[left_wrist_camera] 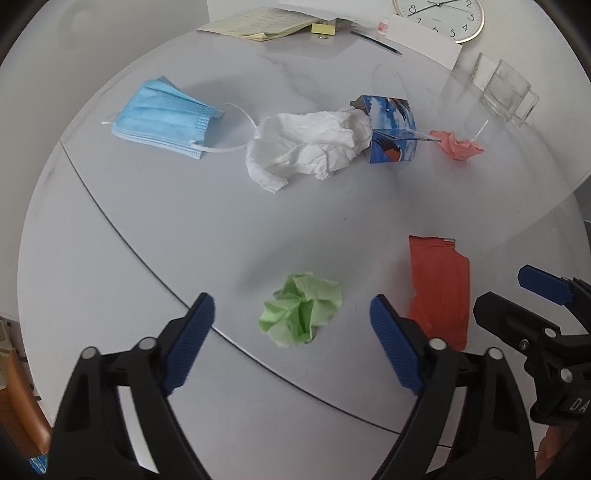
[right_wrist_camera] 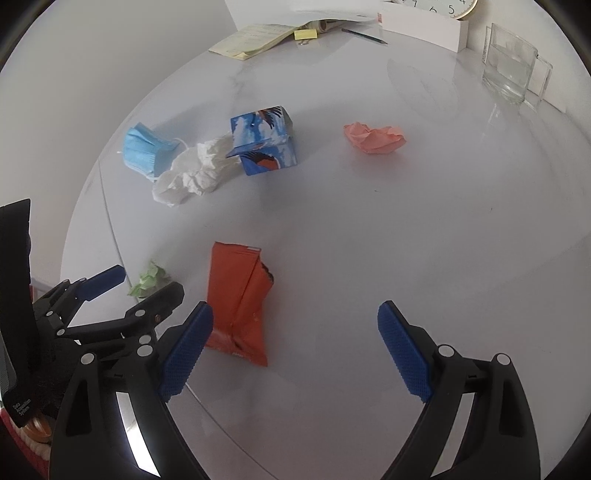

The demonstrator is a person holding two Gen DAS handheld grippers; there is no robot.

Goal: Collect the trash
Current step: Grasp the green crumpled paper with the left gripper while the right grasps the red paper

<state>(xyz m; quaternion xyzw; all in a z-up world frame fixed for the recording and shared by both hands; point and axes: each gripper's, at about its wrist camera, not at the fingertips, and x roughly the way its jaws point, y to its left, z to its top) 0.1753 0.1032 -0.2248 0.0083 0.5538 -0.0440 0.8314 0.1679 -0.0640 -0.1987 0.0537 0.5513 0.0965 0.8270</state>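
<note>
Green paper ball (left_wrist_camera: 301, 309) between spread left tool (left_wrist_camera: 291, 325) | right tool (right_wrist_camera: 295, 332) spread | clock (left_wrist_camera: 439, 16) face clearer left

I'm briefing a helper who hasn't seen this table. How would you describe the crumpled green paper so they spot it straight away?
On the white table, look at the near edge, right in front of the left gripper. The crumpled green paper lies there, left of the flat red wrapper. It is the only green thing, a small ball.
</note>
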